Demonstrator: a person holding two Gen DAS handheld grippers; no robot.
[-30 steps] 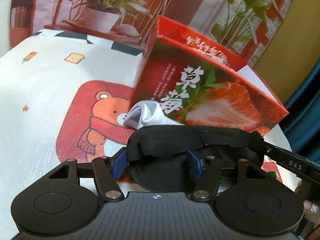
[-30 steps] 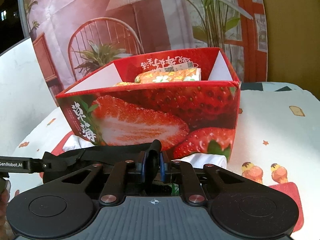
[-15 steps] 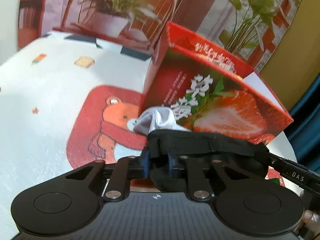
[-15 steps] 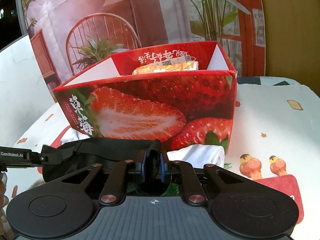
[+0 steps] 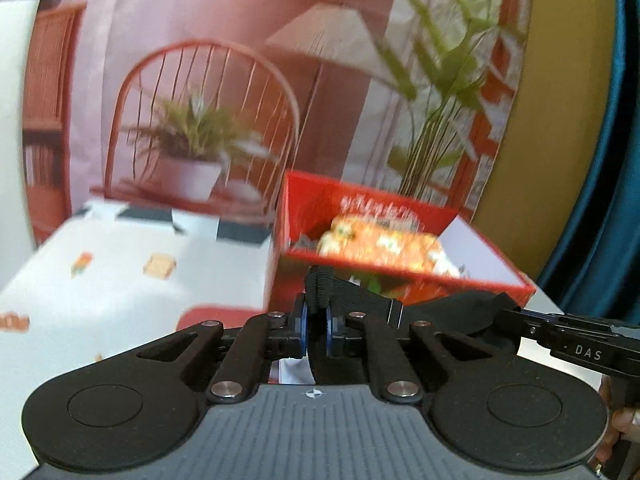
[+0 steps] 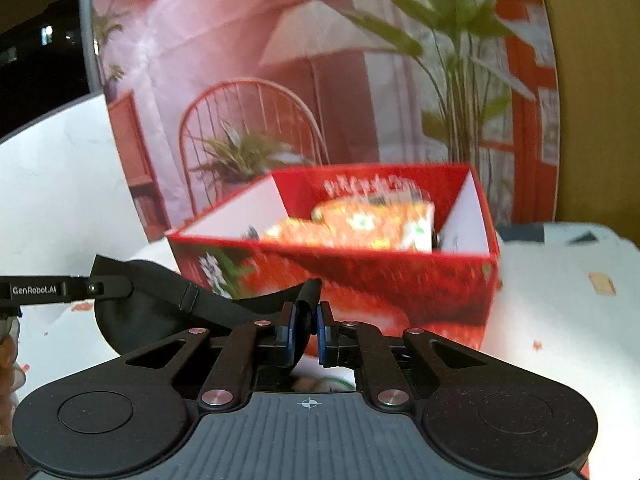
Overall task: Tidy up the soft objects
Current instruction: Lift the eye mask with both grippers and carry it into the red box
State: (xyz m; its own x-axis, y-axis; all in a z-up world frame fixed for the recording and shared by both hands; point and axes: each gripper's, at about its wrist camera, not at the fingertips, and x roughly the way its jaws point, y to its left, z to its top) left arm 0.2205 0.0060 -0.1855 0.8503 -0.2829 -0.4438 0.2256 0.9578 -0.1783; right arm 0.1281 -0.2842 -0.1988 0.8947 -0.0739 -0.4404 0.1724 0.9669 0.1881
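Both grippers are shut on a black sleep mask, one on each end, and hold it stretched in the air in front of the red strawberry box. My left gripper pinches the mask's bunched strap end. My right gripper pinches the other end, and the mask's padded part hangs to its left. The open box holds orange flowered packets. Each gripper's arm shows in the other's view.
The box stands on a white cloth with cartoon prints. A printed backdrop of a chair, potted plants and a lamp stands behind the table. A teal curtain is at the far right.
Both grippers have risen with the mask, so the box's open top and its packets now show. The left gripper closed on the mask's end. The white sock is out of view.
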